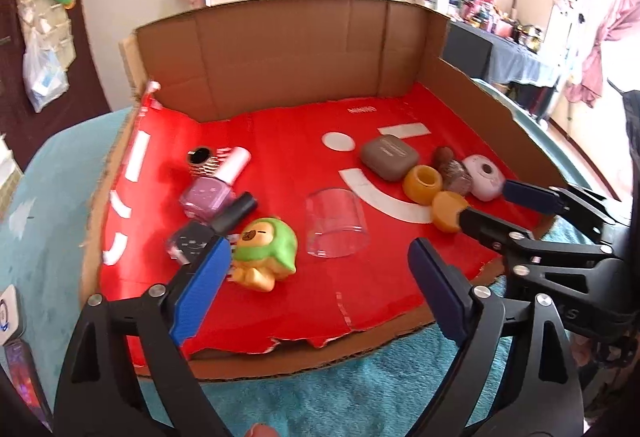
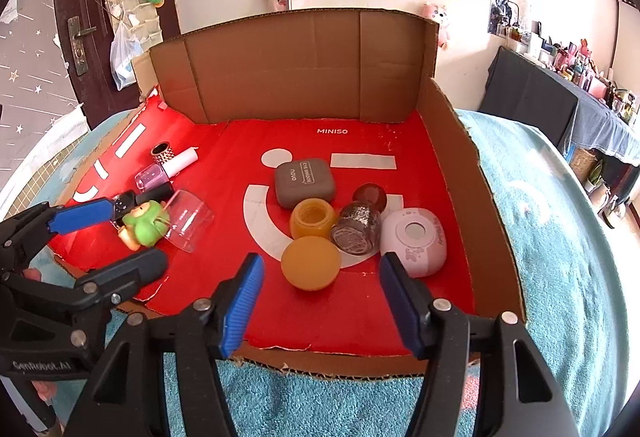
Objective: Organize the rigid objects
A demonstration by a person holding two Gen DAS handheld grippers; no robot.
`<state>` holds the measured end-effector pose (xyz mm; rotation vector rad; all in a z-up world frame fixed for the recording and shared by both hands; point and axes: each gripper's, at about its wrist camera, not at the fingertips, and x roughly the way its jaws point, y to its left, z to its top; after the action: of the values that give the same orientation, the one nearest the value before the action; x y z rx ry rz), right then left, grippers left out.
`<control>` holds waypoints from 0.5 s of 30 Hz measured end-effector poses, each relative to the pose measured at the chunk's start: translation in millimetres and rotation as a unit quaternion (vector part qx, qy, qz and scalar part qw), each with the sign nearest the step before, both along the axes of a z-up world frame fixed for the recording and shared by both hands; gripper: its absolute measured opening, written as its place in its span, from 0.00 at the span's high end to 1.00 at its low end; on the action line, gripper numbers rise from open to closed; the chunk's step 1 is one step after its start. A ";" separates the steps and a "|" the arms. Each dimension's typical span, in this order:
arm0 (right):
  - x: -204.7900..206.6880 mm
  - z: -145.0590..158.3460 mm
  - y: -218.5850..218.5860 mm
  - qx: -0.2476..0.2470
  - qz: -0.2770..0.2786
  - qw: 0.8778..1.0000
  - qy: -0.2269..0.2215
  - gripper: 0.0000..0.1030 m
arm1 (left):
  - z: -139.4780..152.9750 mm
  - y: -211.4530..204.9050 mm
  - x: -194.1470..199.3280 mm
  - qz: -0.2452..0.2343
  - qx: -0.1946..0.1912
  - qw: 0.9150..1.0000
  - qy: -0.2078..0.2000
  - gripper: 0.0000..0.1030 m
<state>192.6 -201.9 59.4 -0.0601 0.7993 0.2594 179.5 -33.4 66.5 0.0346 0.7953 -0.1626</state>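
Observation:
A cardboard box with a red floor [image 2: 352, 313] holds the objects. My left gripper [image 1: 319, 247] is open; a green-hooded toy figure [image 1: 264, 253] lies by its left finger and a clear cup [image 1: 336, 223] on its side lies just beyond. My right gripper [image 2: 322, 263] is open, and an orange ball [image 2: 311, 263] sits on the floor between its tips, untouched. Behind the ball are an orange jar [image 2: 313, 223], a glitter bottle [image 2: 358, 231], a pink round device [image 2: 414, 241] and a grey case [image 2: 305, 183].
At the box's left lie a pink nail polish bottle [image 1: 212, 193], a black one [image 1: 200, 241] and a small gold ring-shaped holder [image 1: 200, 157]. Cardboard walls [image 1: 304, 65] stand at the back and right. A turquoise towel [image 2: 560, 237] lies under the box.

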 end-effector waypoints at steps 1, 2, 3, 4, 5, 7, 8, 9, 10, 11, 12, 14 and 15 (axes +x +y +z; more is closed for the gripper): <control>-1.0 0.6 -0.5 0.001 -0.001 1.000 -0.002 0.37 | 0.7 1.8 -1.9 0.010 0.006 1.000 -0.006 0.10; -2.7 1.4 -1.0 0.001 -0.002 1.000 -0.004 0.36 | 1.3 2.5 -3.7 0.017 0.011 1.000 -0.012 0.10; -3.6 1.9 -1.0 0.001 -0.003 1.000 -0.006 0.35 | 2.0 3.2 -6.6 0.026 0.018 0.999 -0.020 0.10; -4.8 2.6 -1.3 0.001 -0.004 1.000 -0.007 0.35 | 2.9 4.0 -9.0 0.030 0.022 0.999 -0.024 0.10; -6.3 3.4 -1.0 0.001 -0.008 1.000 -0.011 0.34 | 3.1 4.3 -12.1 0.037 0.027 0.999 -0.030 0.10; -9.0 4.9 -1.2 0.003 -0.012 1.000 -0.016 0.30 | 2.1 4.6 -14.8 0.041 0.028 0.998 -0.033 0.10; -11.7 6.0 -1.2 0.004 -0.017 1.000 -0.022 0.28 | 1.4 4.5 -15.5 0.041 0.028 0.998 -0.032 0.10; -13.6 6.7 -0.8 0.004 -0.019 0.999 -0.025 0.26 | 0.3 4.9 -16.0 0.042 0.027 0.998 -0.030 0.10; -14.9 7.3 -0.6 0.005 -0.022 0.999 -0.027 0.25 | -0.4 5.2 -16.2 0.043 0.025 0.998 -0.029 0.10; -16.9 8.1 -0.3 0.006 -0.025 0.999 -0.031 0.23 | -1.2 5.8 -16.1 0.044 0.022 0.998 -0.027 0.10; -18.4 8.7 0.2 0.005 -0.027 0.999 -0.033 0.20 | -2.1 7.0 -16.3 0.046 0.018 0.998 -0.026 0.10; -20.7 9.8 0.4 0.002 -0.034 0.999 -0.038 0.17 | -2.7 8.3 -16.5 0.048 0.014 0.998 -0.025 0.10; -22.0 10.0 -0.2 -0.001 -0.038 0.998 -0.040 0.15 | -3.0 8.6 -17.0 0.049 0.012 0.998 -0.025 0.10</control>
<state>170.6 -202.0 69.5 -0.0409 0.7215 0.1827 162.5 -24.7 63.5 0.0226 0.7480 -0.0596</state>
